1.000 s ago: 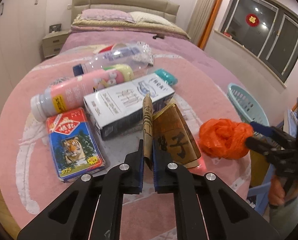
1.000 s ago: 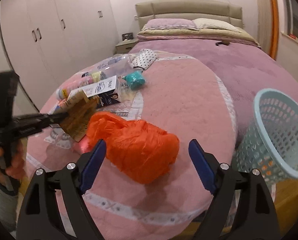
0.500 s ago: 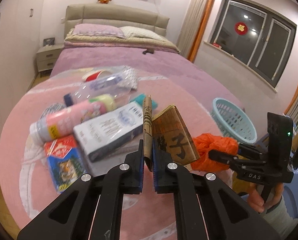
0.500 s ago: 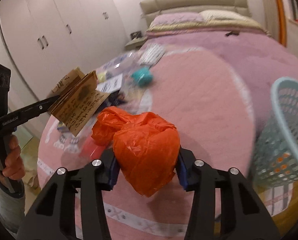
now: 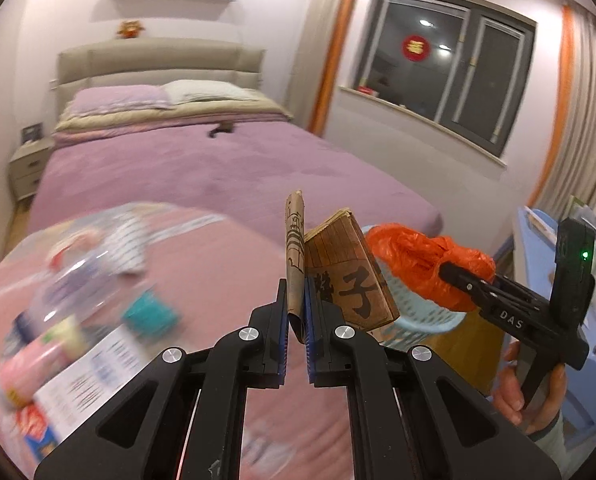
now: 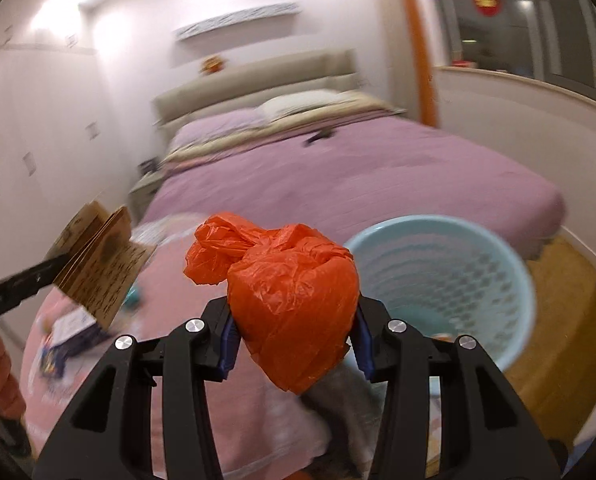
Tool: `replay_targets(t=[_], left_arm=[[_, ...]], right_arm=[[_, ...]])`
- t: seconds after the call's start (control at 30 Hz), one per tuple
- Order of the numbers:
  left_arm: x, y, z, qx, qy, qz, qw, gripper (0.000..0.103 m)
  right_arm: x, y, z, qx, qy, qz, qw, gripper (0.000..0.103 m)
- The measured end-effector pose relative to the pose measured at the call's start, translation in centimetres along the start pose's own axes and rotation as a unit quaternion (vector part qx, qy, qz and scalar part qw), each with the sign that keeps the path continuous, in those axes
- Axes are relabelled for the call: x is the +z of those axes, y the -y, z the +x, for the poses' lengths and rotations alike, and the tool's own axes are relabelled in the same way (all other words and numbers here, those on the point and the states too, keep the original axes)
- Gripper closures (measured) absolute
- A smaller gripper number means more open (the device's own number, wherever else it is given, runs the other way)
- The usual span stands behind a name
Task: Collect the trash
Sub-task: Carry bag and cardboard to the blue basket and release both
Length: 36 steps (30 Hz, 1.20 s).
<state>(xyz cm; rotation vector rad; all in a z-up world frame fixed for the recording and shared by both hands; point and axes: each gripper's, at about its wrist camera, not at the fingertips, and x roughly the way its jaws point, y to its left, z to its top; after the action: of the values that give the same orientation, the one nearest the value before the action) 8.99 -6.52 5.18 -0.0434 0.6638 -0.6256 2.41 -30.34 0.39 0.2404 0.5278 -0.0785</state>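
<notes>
Fuzzy pink blanket (image 5: pixel 225 264), left fingers (image 5: pixel 295 300) pinching brown paper booklet (image 5: pixel 346 276), right fingers (image 6: pixel 293 334) squeezing crinkled orange bag (image 6: pixel 293 300)

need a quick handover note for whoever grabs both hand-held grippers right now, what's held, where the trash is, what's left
Left hand-held gripper: shut on the brown paper booklet, lifted off the bed.
Right hand-held gripper: shut on the orange plastic bag, just short of the light blue basket.
Done: both pieces picked up.
Left: drop both in the basket, then fetch the bottles and boxes on the pink blanket.
</notes>
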Motion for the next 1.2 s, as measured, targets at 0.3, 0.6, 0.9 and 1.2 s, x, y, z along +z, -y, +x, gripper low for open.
replay_targets(t=[0.3, 0.6, 0.9, 1.2], left_arm=[[3.3, 6.8, 8.6, -0.063, -0.024, 0.031, 0.9972, 0.098], [2.9, 10.2, 15.5, -0.074, -0.063, 0.039, 0.9945, 0.08], [1.6, 8.9, 14.9, -0.061, -0.061, 0.035, 0.9957, 0.047], [1.5, 5.9, 7.9, -0.059, -0.008, 0.017, 0.9981, 0.043]], right_arm=[[1.4, 8.6, 1.2, -0.1, -0.003, 0.105, 0.989, 0.06], [0.2, 12.8, 3.9, -0.152, -0.038, 0.146, 0.977, 0.041], [-0.8, 14.0, 5.4, -0.15, -0.067, 0.151, 0.975, 0.039], [1.0, 8.0, 2.3, -0.107, -0.027, 0.096, 0.989, 0.039]])
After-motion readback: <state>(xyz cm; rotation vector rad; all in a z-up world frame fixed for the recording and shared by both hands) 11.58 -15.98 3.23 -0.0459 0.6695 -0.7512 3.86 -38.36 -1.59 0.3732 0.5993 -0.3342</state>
